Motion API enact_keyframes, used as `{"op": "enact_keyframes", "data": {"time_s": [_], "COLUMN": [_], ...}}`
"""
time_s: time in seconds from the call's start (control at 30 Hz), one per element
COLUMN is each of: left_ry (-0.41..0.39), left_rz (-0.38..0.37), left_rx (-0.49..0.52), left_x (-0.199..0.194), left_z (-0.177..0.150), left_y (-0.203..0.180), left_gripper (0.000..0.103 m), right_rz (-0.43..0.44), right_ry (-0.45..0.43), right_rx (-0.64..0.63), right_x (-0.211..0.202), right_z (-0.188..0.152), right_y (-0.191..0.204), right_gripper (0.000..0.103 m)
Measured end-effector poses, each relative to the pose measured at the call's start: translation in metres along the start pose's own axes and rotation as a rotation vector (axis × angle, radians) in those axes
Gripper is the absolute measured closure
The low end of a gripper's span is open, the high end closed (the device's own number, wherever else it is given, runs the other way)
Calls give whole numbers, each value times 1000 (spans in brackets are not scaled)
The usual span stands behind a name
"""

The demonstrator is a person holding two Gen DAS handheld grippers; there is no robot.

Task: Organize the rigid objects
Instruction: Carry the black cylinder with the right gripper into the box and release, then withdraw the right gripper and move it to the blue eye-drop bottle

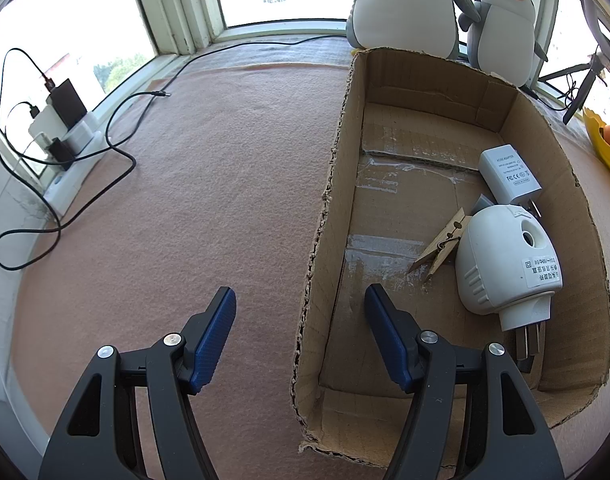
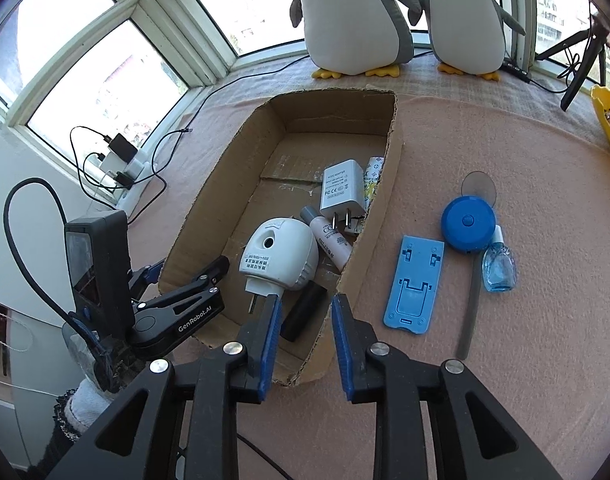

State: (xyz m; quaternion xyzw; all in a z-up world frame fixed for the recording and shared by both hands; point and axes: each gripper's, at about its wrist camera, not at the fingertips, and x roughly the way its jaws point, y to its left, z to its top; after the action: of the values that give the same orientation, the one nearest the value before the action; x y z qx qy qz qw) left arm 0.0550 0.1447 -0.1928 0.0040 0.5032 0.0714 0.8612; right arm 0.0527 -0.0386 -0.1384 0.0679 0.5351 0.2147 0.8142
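A cardboard box (image 2: 209,208) lies on the pink felt. It holds a white plug-in device (image 2: 281,256), a white adapter (image 2: 343,190), a white tube (image 2: 331,240) and a black cylinder (image 2: 305,312). My right gripper (image 2: 307,302) hovers over the box's near corner, open, with the black cylinder lying below between its fingers and untouched by the pads. My left gripper (image 1: 300,291) is open and straddles the left wall of the box (image 1: 345,160). In the left wrist view the plug-in device (image 1: 501,256), the adapter (image 1: 509,178) and a wooden clothespin (image 1: 441,246) rest inside.
Right of the box lie a blue phone stand (image 2: 415,284), a blue round case (image 2: 467,222), a small blue bottle (image 2: 499,266) and a grey stick (image 2: 471,300). Two plush penguins (image 2: 357,16) stand behind it. Chargers and cables (image 1: 65,120) lie at the left, a yellow bowl (image 2: 609,120) at the right.
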Motion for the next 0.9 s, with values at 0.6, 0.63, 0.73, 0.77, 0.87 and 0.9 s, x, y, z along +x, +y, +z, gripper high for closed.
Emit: {"op": "enact_keyframes", "data": {"time_s": [0.6,0.63,0.73,0.77,0.87,0.9], "left_ry": [0,0,0,1,1,1], "left_rz": [0,0,2,3,4,4], "left_rx": [0,0,1,1,2,2], "left_x": [0,0,0,0,0,1], "left_z": [0,0,0,0,0,0], "left_y": [0,0,0,1,1,1], "left_gripper": [36,36,36,36,36,36], "right_rz": [-221,-227,-247,-254,-279,-283], "right_ry": [-57,-55,-46,-42,-30,-27], "right_rx": [74,76,71,61,22,8], "right_x": [-34,-32,-25,-22,-12,-8], "right_z": [-9,-9,-7,-6,-3,-1], "right_y": [-97,-101,-107,-107,-105,-104], "right_gripper": [62,62,62,62,62,62]}}
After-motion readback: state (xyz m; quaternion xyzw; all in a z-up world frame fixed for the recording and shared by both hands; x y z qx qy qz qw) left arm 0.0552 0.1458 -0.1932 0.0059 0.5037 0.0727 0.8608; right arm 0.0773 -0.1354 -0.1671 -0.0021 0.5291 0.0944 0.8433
